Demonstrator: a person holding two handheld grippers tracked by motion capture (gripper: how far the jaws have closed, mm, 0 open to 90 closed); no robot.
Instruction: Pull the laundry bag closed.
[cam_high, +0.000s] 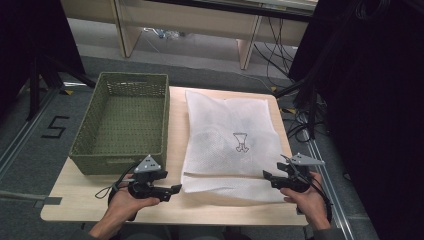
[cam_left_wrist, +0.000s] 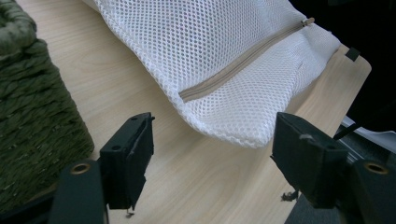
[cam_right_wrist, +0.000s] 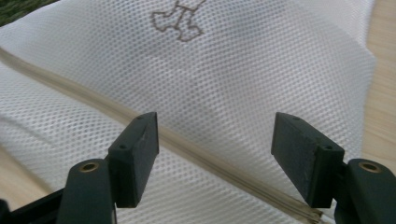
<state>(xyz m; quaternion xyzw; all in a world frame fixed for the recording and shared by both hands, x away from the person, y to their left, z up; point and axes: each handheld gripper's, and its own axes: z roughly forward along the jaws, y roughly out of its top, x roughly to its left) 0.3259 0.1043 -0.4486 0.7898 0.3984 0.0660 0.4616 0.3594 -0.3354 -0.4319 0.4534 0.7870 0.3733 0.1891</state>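
A white mesh laundry bag (cam_high: 227, 140) lies flat on the wooden table (cam_high: 90, 205), with a small printed figure (cam_high: 241, 142) on top and a beige zipper (cam_left_wrist: 233, 70) running along its near edge. My left gripper (cam_high: 170, 192) is open near the bag's near left corner, its jaws apart over bare wood (cam_left_wrist: 212, 149). My right gripper (cam_high: 270, 179) is open at the bag's near right edge. Its jaws straddle the zipper (cam_right_wrist: 205, 158) just above the mesh (cam_right_wrist: 261, 74).
A green woven basket (cam_high: 122, 120) stands on the table's left half, close beside my left gripper (cam_left_wrist: 28, 107). The table's right edge and cables on the floor (cam_high: 300, 125) lie just past the bag. Desk legs (cam_high: 247, 47) stand beyond the table.
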